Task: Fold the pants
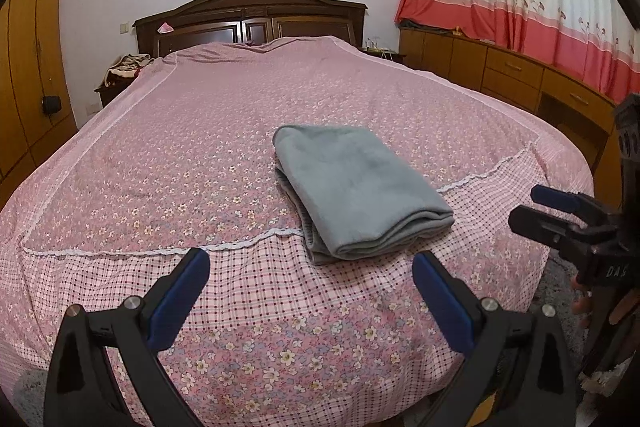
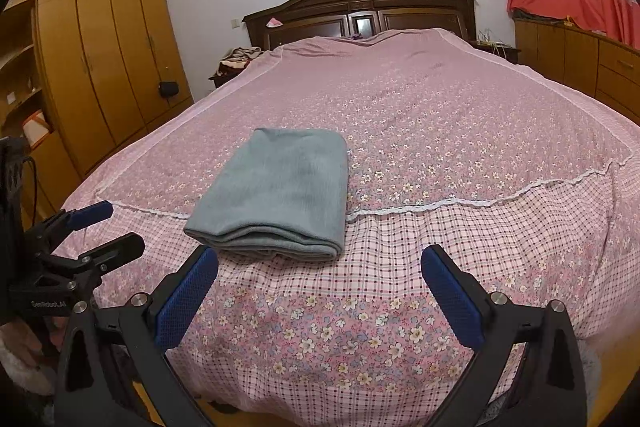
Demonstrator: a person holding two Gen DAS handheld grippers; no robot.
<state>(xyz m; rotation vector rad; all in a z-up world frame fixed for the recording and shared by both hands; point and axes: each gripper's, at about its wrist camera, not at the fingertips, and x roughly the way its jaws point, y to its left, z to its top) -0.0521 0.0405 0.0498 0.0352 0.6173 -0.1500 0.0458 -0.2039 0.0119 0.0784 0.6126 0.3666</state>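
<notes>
Pants folded; both grippers clear, nothing held.

Grey pants (image 1: 356,187) lie as 1 compact stack w/ approx. 4 layers on bed (image 1: 160,131), straddling the lace seam near foot edge. Left gripper (image 1: 312,267) & right gripper (image 2: 320,263) hang just short of the pants, jaws apart. Judgement: fold looks complete; if tidying, press near edge flat & square offset lower layers, no dragging.

pants (image 1: 356,187) on bed (image 1: 200,131) — near foot edge | headboard (image 1: 250,15) behind | wardrobe (image 2: 104,55) left
</notes>
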